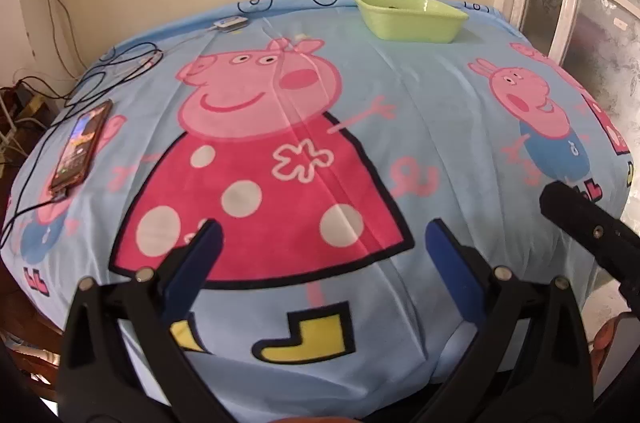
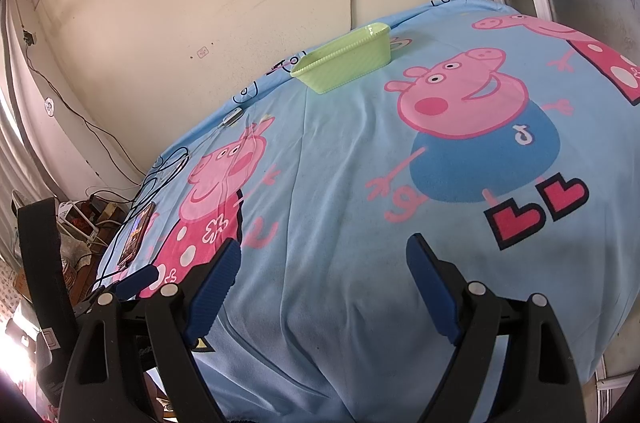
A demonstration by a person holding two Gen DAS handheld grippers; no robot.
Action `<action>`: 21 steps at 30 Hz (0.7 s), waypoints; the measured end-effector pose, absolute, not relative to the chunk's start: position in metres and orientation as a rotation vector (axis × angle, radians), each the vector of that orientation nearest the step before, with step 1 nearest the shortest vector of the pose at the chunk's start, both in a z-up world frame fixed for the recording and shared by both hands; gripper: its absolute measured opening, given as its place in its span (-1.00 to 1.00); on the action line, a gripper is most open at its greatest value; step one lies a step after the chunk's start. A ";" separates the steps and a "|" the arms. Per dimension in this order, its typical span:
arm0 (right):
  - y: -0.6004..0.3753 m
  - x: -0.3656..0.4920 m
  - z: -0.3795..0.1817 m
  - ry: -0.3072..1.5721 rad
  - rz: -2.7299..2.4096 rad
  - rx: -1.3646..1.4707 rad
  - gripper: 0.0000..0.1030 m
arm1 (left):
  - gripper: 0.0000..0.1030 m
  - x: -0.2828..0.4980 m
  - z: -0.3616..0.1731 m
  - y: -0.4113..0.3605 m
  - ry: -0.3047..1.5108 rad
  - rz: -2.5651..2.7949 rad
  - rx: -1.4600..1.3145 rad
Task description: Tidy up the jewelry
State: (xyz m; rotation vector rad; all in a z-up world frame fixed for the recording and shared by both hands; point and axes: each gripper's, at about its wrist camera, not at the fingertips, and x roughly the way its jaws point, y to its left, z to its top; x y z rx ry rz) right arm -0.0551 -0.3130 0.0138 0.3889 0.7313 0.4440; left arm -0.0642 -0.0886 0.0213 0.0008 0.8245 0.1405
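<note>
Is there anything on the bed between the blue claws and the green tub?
Nothing visible. Between the open left gripper, the open right gripper and the green tub there is only bare blanket. The phone and its cables lie off at the left edge.

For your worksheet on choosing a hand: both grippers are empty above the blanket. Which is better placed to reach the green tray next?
Probably right. In the right wrist view the green tray lies nearer, up the blanket, with the right gripper open. From the left gripper it sits farther off, by the wall.
</note>
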 end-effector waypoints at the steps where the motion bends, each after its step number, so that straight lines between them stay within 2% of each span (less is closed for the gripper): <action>1: -0.313 -0.055 0.014 0.731 0.444 0.389 0.19 | 0.88 -0.064 0.021 -0.089 0.828 0.143 0.003; 21: -0.312 -0.056 0.014 0.729 0.445 0.386 0.19 | 0.88 -0.062 0.019 -0.086 0.848 0.173 0.021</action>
